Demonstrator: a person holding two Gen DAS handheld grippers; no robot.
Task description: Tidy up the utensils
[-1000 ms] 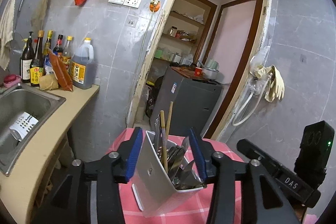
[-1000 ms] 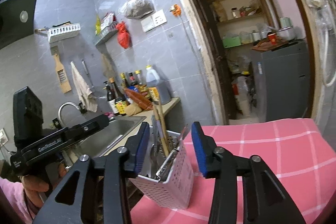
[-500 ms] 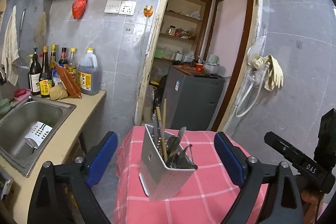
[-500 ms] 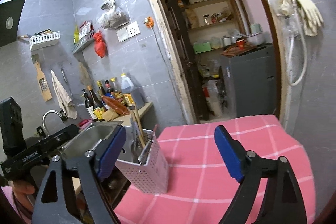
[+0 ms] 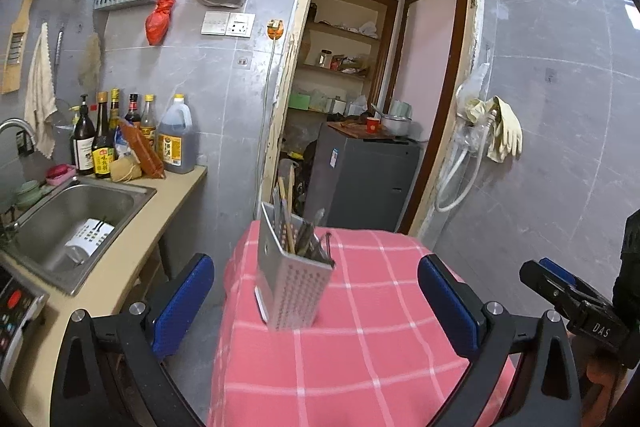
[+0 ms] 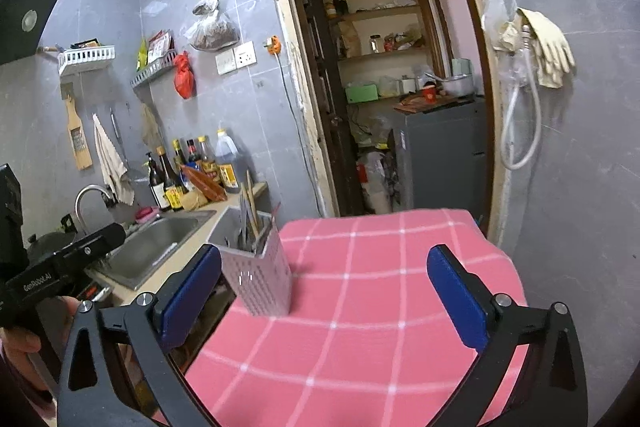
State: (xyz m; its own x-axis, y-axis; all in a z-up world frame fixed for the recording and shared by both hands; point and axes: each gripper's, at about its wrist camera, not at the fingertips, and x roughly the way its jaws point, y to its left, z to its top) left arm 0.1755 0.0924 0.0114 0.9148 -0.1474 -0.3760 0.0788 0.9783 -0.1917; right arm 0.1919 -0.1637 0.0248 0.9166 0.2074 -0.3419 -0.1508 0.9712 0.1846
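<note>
Caddy [image 5: 294, 289] upright on tablecloth [image 5: 380, 347]; utensils [image 5: 298, 233] handle-up.

The utensil holder [image 5: 293, 289] stands on the table [image 5: 380, 347], near its left edge. The counter [image 5: 132, 267] with the sink [image 5: 76, 223] lies left of the table.

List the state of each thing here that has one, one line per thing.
left gripper: open, holding nothing
right gripper: open, holding nothing
utensil holder: upright on the table, filled with utensils
pink checked tablecloth: spread over the table
doorway: open
rubber gloves: hanging on the wall
sink: holds a white container lying on its side
</note>
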